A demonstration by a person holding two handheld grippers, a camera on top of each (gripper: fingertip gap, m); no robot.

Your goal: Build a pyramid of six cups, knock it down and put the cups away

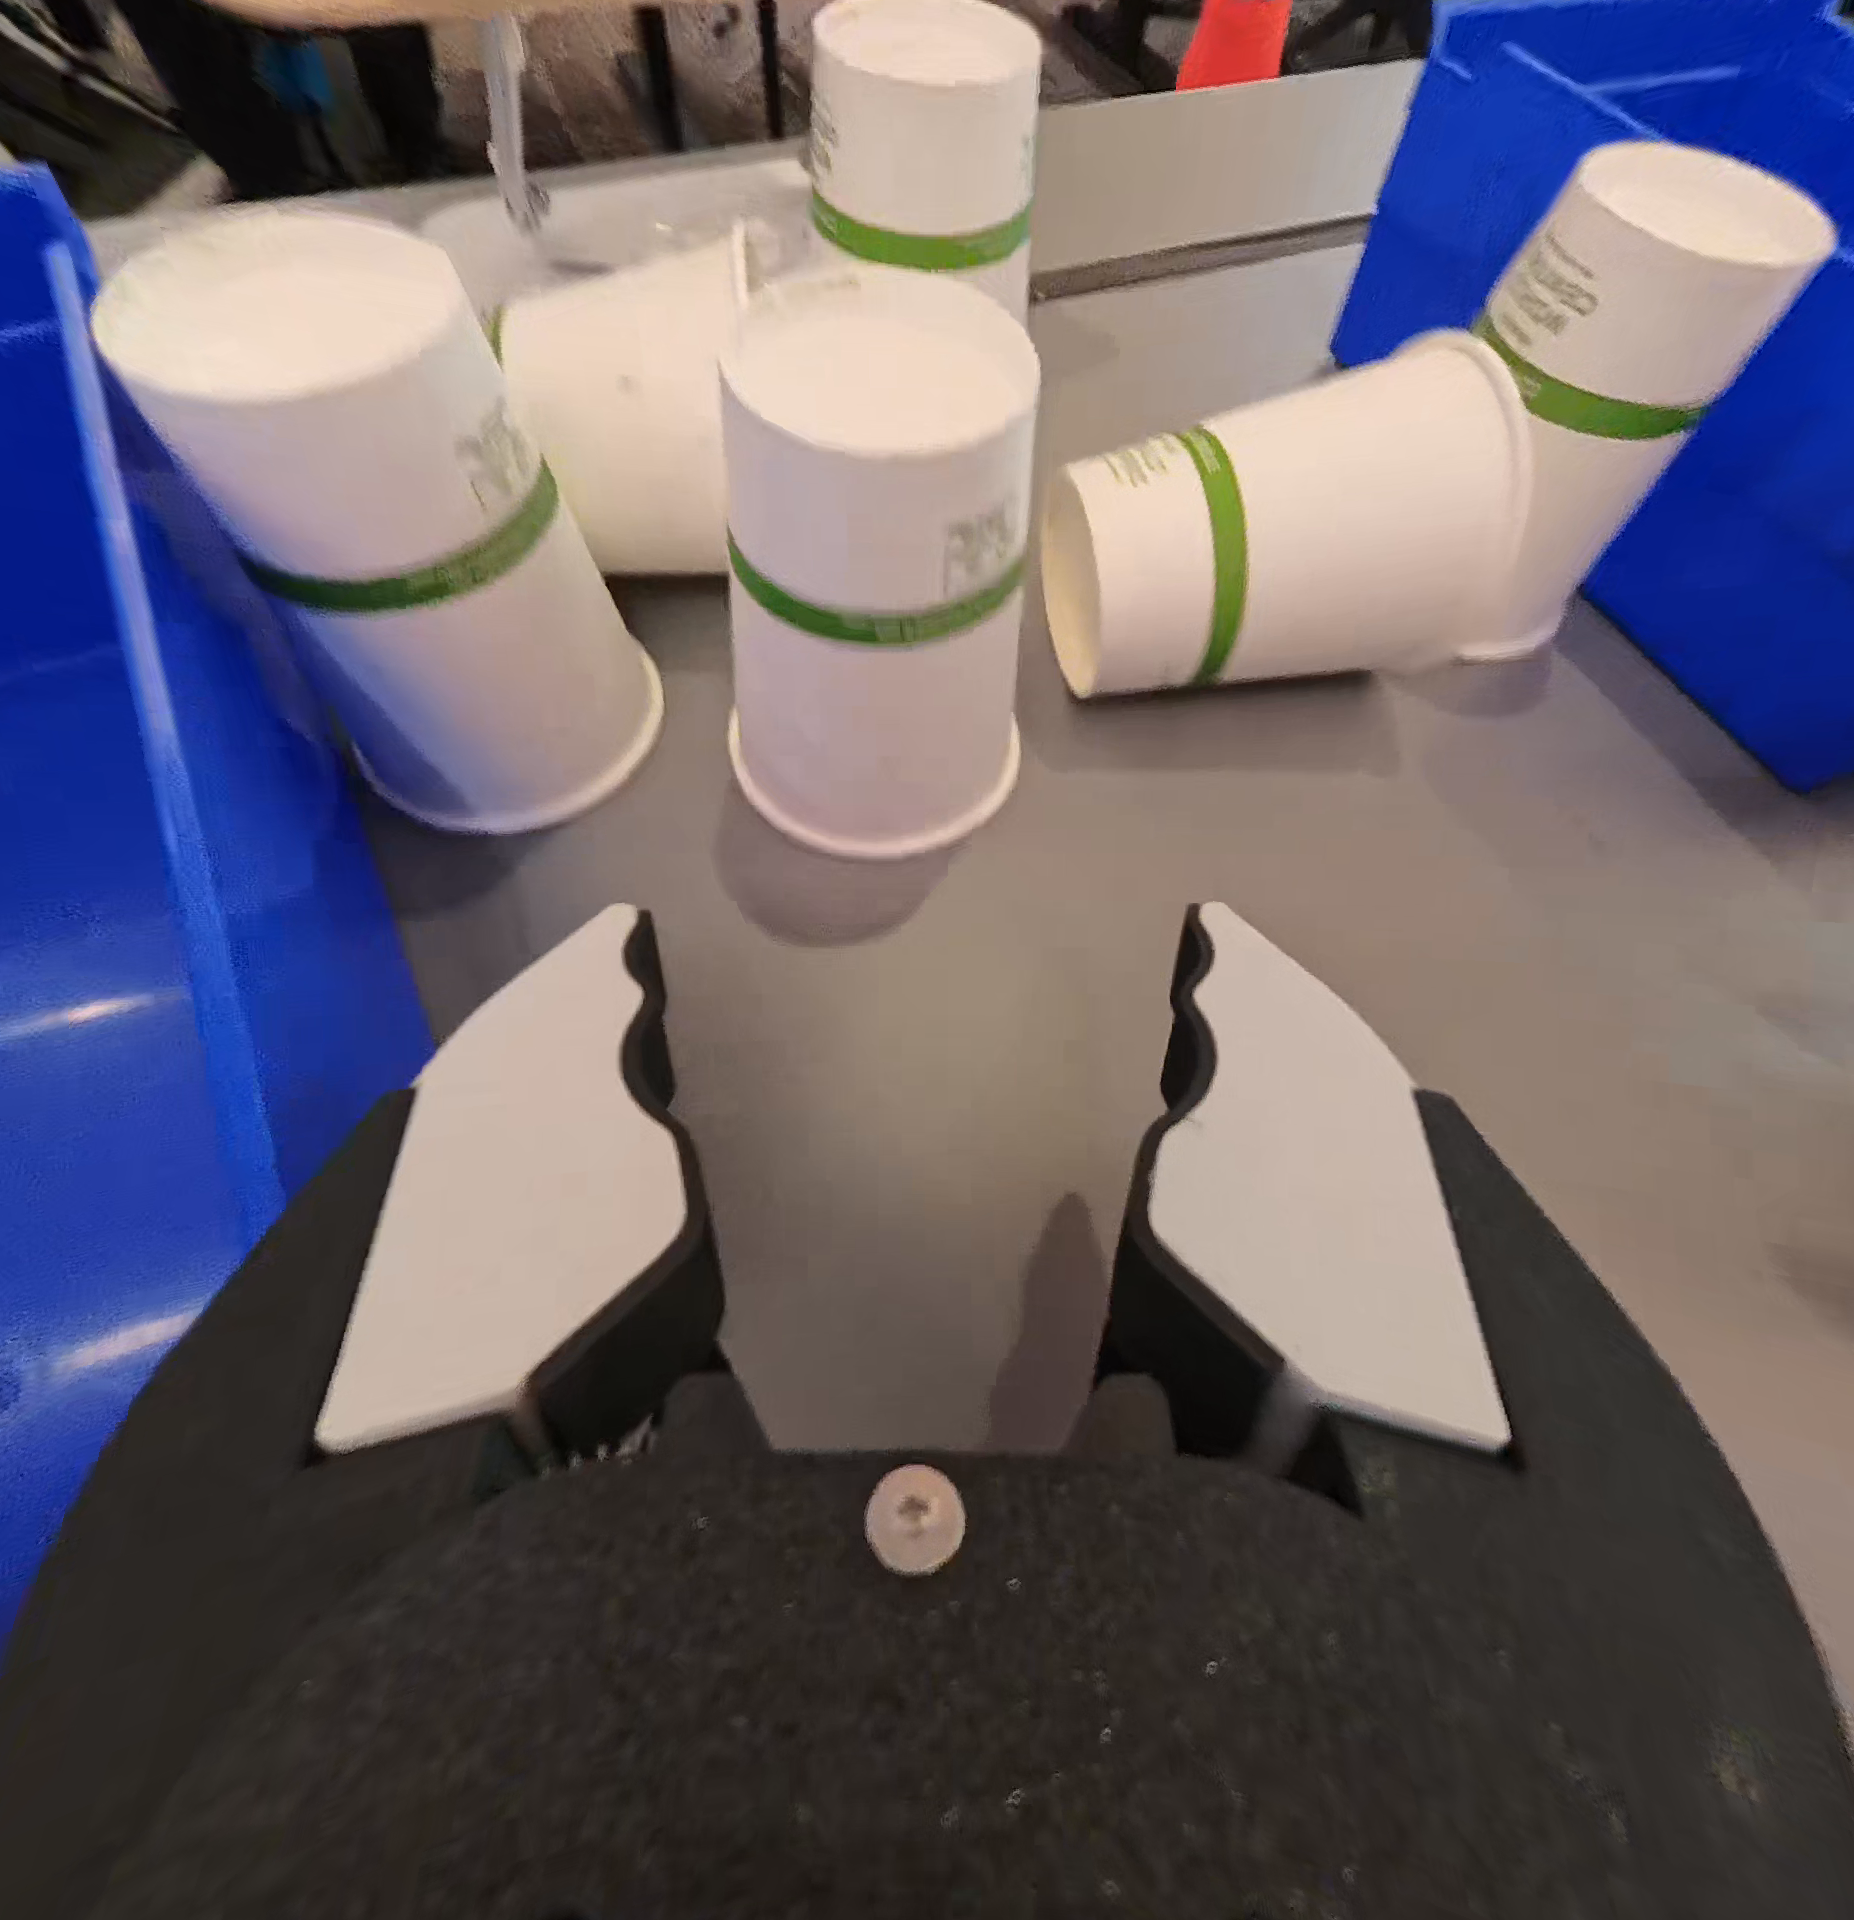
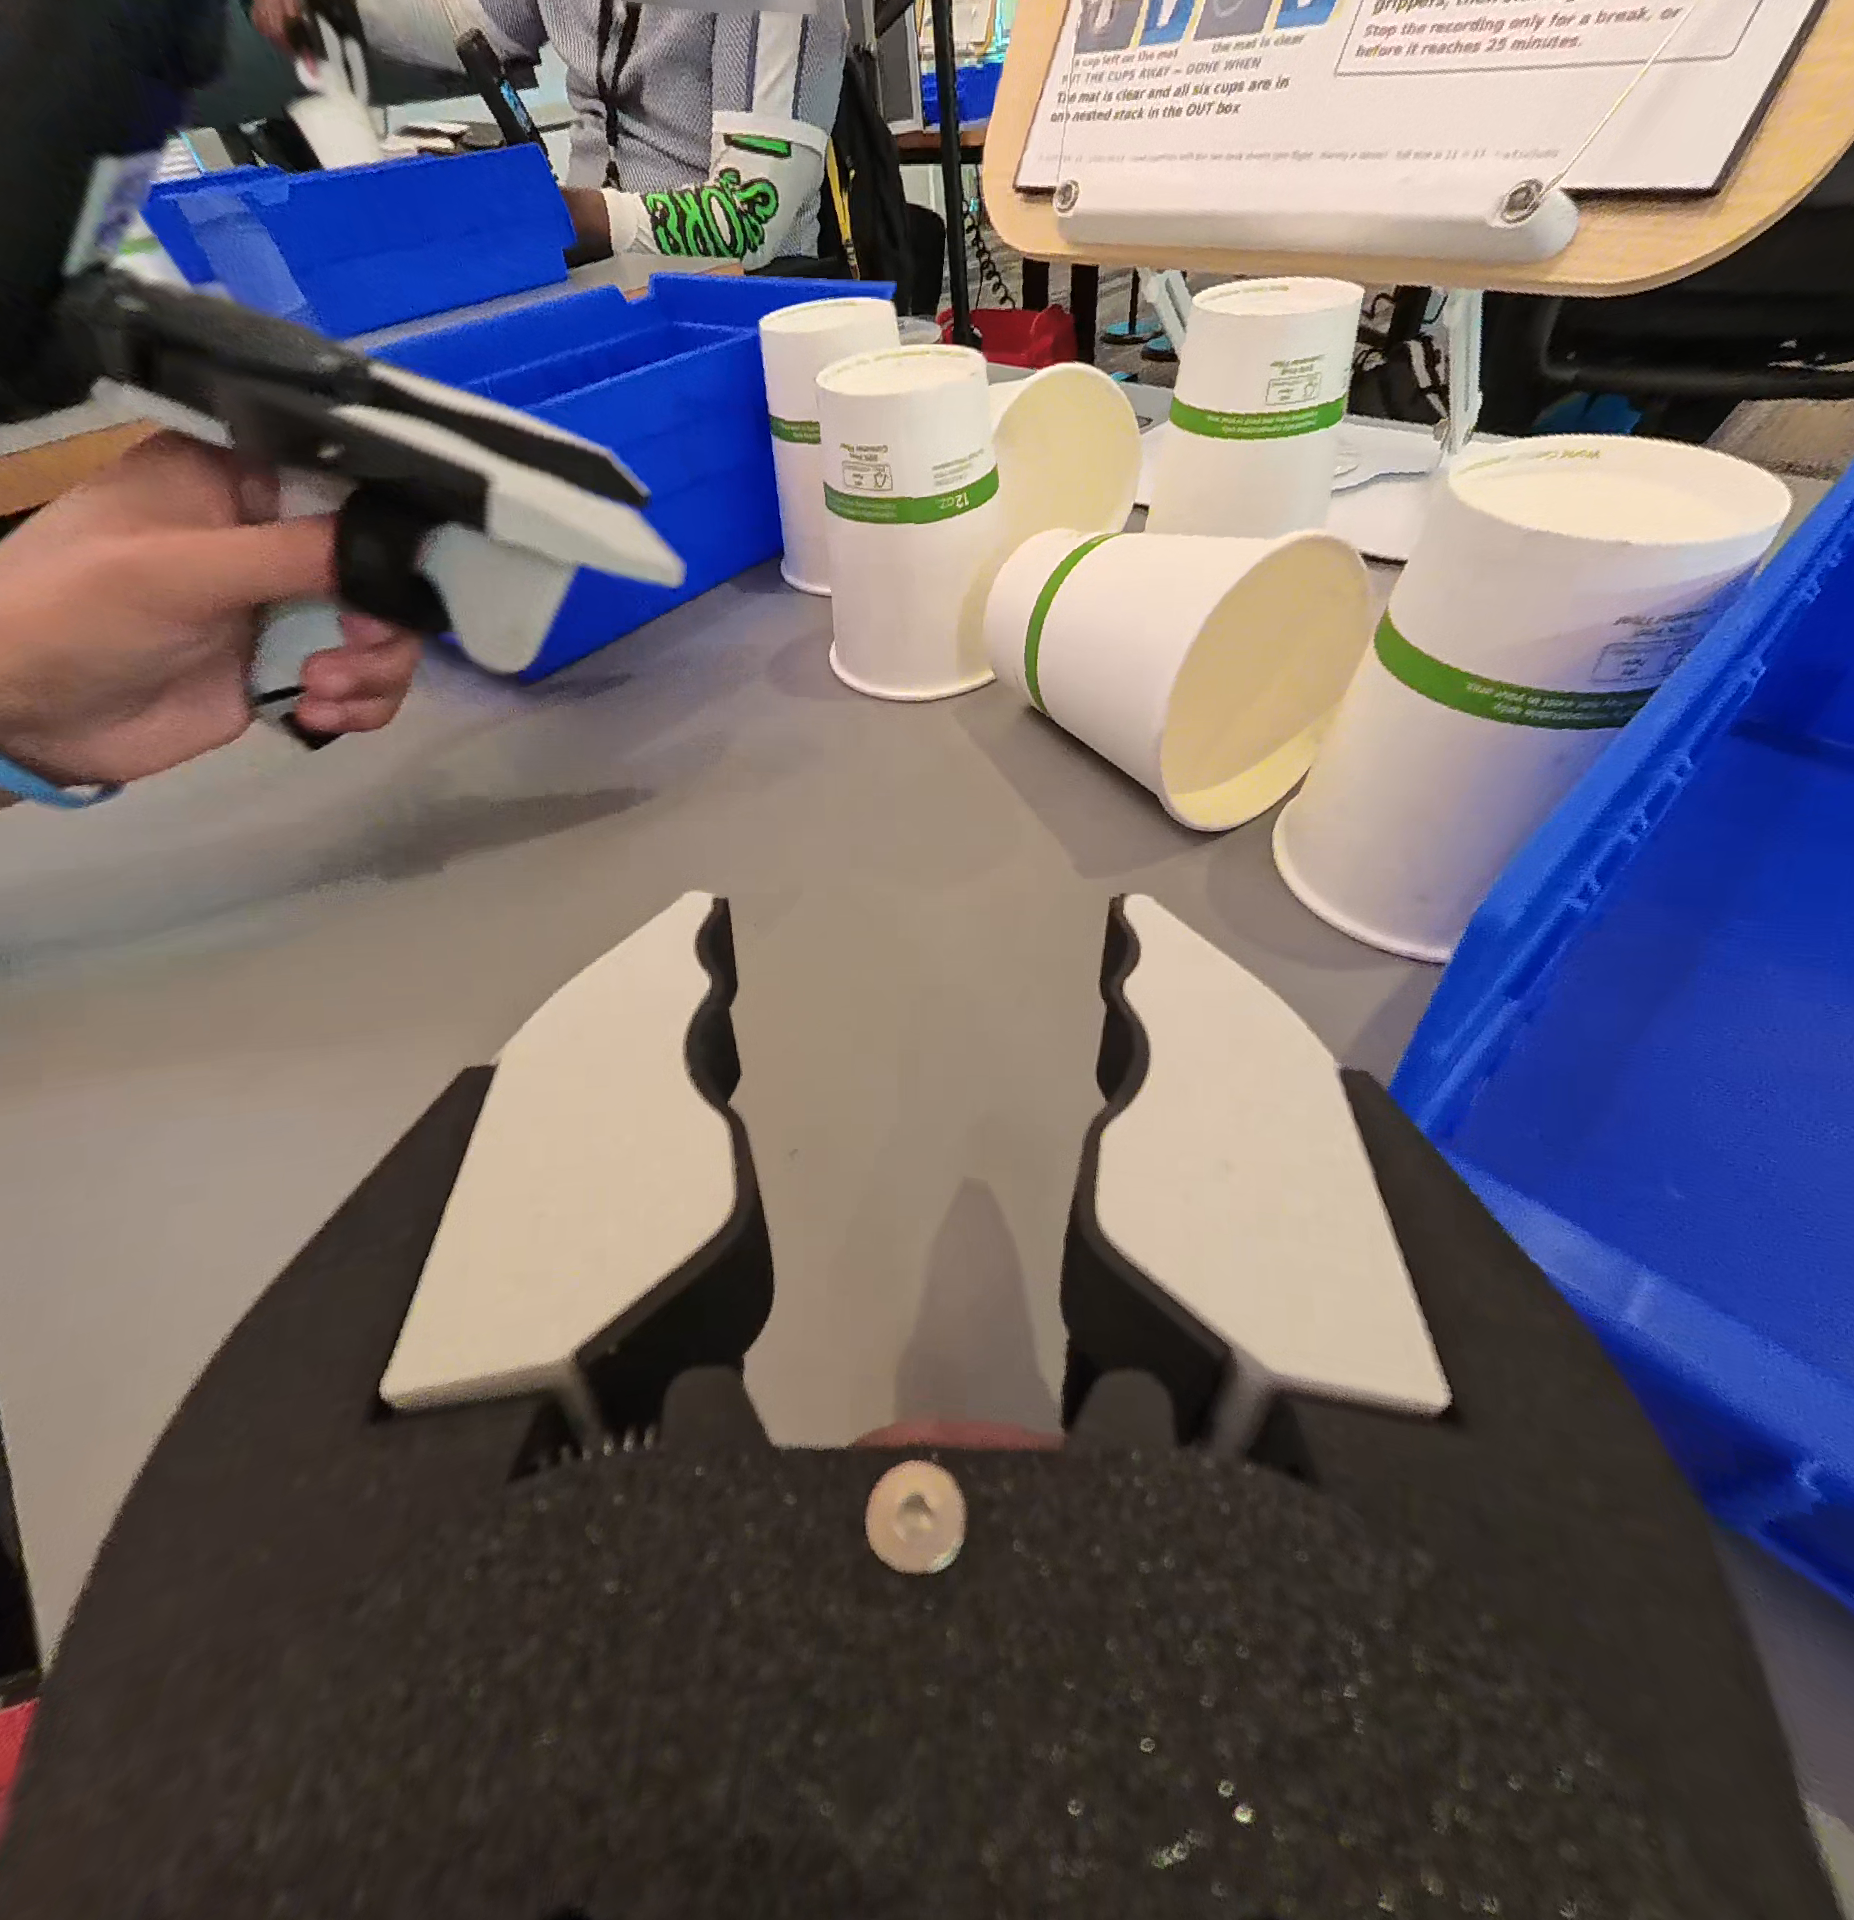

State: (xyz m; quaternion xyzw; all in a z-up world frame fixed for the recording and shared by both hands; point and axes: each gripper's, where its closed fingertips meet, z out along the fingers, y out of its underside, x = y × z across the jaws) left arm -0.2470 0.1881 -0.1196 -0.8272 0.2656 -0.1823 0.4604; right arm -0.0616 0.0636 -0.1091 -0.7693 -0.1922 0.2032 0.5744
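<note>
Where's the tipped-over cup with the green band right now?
The tipped-over cup lies on its side on the grey mat, right of centre in the right wrist view, between an upside-down cup and the big upside-down cup beside the blue bin.

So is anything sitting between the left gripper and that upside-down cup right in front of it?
Nothing visible. The left gripper is open and empty, and only bare grey table lies between it and the upside-down cup straight ahead. The other cups stand or lie beside or behind it.

six white green-banded cups [image 1: 873, 582] scattered on the grey mat (four inverted, two toppled).
</note>
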